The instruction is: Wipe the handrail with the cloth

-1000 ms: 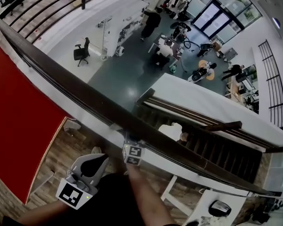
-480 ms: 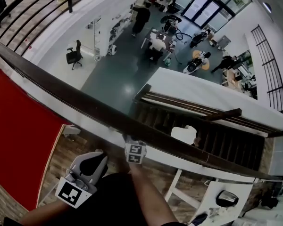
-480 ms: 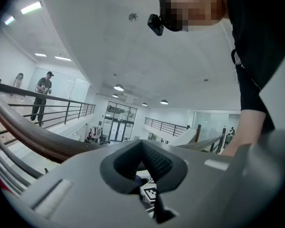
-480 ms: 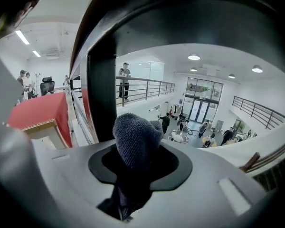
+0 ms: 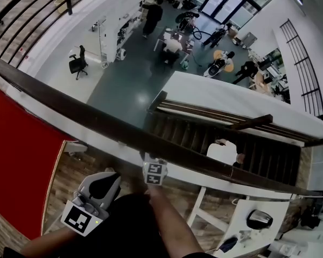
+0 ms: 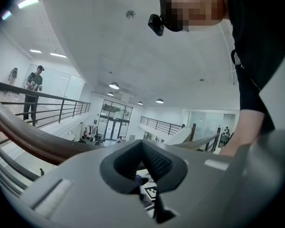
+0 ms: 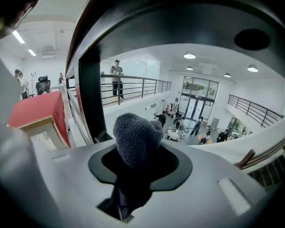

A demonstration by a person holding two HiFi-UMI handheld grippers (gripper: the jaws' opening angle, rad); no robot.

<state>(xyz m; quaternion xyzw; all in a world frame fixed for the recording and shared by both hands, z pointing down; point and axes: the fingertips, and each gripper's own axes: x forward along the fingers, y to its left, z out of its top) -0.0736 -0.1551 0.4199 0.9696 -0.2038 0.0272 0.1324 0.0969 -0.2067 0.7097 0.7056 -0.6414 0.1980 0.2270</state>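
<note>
In the head view the left hand-held gripper (image 5: 103, 186) hangs at 7 o'clock, on the near side of the dark handrail (image 5: 86, 114) and apart from it. Its own view shows its jaws together with nothing between them. Just to its right, near 6 o'clock, the right hand-held gripper (image 5: 151, 163) has its tip at the handrail's near edge. Its jaws are clamped on a dark grey cloth (image 7: 137, 139), whose bunched end sticks out toward 12 o'clock. The handrail arches close overhead; I cannot tell whether they touch.
</note>
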